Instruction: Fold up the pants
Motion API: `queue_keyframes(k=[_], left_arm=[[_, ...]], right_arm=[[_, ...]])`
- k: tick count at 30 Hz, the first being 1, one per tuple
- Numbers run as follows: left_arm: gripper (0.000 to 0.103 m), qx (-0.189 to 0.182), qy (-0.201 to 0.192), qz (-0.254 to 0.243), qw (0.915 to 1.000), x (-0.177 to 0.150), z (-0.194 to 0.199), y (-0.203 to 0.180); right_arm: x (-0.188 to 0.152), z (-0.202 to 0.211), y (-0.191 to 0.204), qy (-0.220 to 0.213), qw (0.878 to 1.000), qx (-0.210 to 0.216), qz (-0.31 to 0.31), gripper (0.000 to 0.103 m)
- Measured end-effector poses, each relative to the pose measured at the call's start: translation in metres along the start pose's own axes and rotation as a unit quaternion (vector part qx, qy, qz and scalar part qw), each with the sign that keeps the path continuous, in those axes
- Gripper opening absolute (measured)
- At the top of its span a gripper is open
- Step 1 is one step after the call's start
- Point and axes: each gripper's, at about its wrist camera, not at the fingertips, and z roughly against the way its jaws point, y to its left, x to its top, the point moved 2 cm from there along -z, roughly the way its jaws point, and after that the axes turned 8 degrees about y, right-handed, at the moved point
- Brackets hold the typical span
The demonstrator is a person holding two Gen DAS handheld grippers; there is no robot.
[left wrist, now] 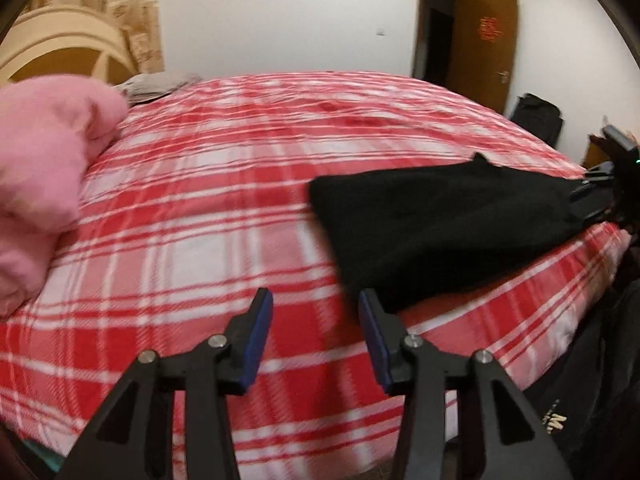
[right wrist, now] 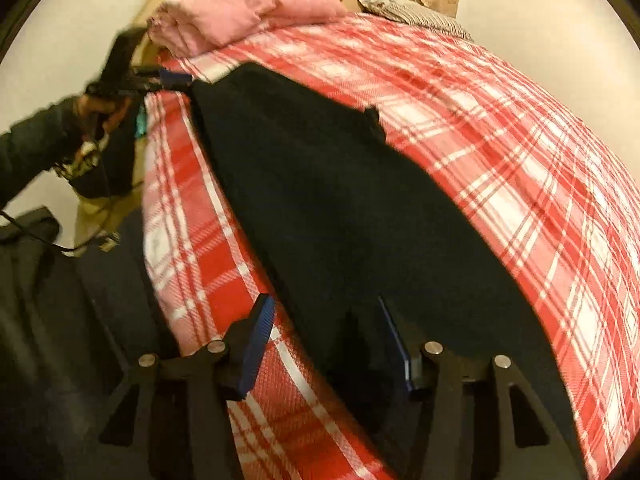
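left wrist view: my left gripper (left wrist: 316, 340) jaws wide, empty, beside black pants (left wrist: 440, 224) right of centre on plaid bed (left wrist: 200, 200). right gripper (right wrist: 328, 344) spread, unclamped (blurry). risk: grabbing one layer only, fold skews.

I count one pants (left wrist: 440, 220), my two grippers (left wrist: 316, 336) (right wrist: 326, 340), one bed (left wrist: 224, 184), one pink quilt (left wrist: 44, 168), one door (left wrist: 484, 44).

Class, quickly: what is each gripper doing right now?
Left gripper: open, holding nothing, beside the black pants.
Right gripper: open, its fingers astride the pants' edge, not clamped.
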Motion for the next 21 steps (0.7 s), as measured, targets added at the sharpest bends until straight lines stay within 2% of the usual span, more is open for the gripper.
queue_keyframes(k=[5, 7, 10, 12, 15, 19, 21], left_arm=[[0.046, -0.004, -0.039, 0.062, 0.9973, 0.006, 0.014, 0.019], [0.043, -0.025, -0.040, 0.075, 0.9961, 0.017, 0.012, 0.018], [0.043, -0.060, -0.046, 0.068, 0.9948, 0.040, 0.001, 0.002], [0.043, -0.079, -0.030, 0.071, 0.9938, 0.055, -0.015, -0.004], [0.045, -0.083, -0.005, 0.083, 0.9931, 0.071, -0.042, -0.005], [0.045, -0.064, 0.027, 0.089, 0.9937, 0.079, -0.069, -0.002], [0.043, -0.071, 0.029, 0.083, 0.9936, 0.077, -0.069, -0.006]], right_arm=[[0.019, 0.028, -0.022, -0.017, 0.999, -0.041, 0.012, 0.054], [0.029, 0.036, -0.033, -0.024, 0.998, -0.064, 0.017, 0.054], [0.047, 0.040, -0.047, -0.027, 0.996, -0.083, 0.008, 0.054], [0.059, 0.041, -0.056, -0.033, 0.997, -0.074, -0.006, 0.054], [0.076, 0.032, -0.062, -0.034, 0.997, -0.067, -0.015, 0.054], [0.094, 0.009, -0.063, -0.032, 0.998, -0.044, -0.035, 0.054], [0.100, -0.001, -0.061, -0.032, 0.998, -0.032, -0.045, 0.054]])
